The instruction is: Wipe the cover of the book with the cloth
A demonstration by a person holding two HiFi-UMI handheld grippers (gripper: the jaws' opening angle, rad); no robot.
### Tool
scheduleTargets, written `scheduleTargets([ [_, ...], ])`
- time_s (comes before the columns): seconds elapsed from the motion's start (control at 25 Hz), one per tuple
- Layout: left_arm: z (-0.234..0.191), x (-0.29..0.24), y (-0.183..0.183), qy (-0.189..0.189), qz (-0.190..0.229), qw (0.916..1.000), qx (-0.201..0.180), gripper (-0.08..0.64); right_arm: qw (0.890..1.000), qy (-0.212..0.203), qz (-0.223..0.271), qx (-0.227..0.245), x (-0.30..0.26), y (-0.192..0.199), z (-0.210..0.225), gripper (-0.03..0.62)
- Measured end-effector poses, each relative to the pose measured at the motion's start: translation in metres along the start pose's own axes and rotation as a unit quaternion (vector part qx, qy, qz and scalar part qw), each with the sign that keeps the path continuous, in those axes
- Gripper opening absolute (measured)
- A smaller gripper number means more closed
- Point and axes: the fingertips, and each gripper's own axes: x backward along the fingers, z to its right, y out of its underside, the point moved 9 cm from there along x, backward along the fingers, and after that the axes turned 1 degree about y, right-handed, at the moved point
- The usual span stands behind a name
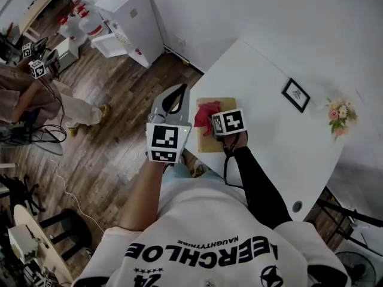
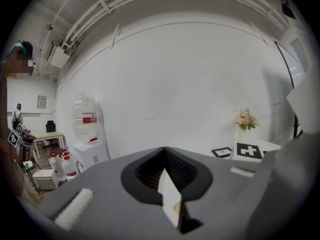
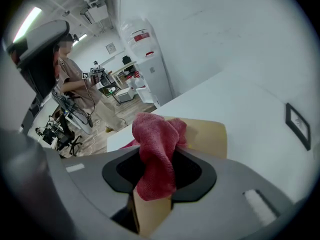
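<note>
Red cloth (image 3: 152, 134) in right gripper (image 3: 159, 176) jaws over book (image 3: 207, 136); shirt (image 1: 203, 244) "EERCHLOE"

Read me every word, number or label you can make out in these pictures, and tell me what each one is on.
"ERCHLOE": large letters on the back of the person's shirt, upside down here; the letters before it are unclear.
"NAUGHTYTRIBE": small print beside it, barely legible.
"24": same shirt, partly cut off.
Red label on the water bottle: too small to read.
Framed picture: no readable words.
</note>
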Motion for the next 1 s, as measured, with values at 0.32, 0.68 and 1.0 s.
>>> scheduleTargets([
  [0.32, 0.015, -0.014, -0.003, 0.024, 0.002, 0.9997, -0.003, 0.055, 0.996, 0.069, 0.010, -0.051, 0.023, 0.016, 0.060, 0.147],
  [0.68, 0.020, -0.013, -0.004, 0.032, 0.003, 0.9994, -0.012, 0.055, 0.995, 0.055, 0.046, -0.068, 0.040, 0.014, 0.065, 0.147],
  [1.0, 0.014, -0.003, 0.001, 0.019, -0.002, 0.9998, -0.007, 0.055, 0.997, -0.049, 0.037, -0.040, 0.022, 0.006, 0.000, 0.147],
])
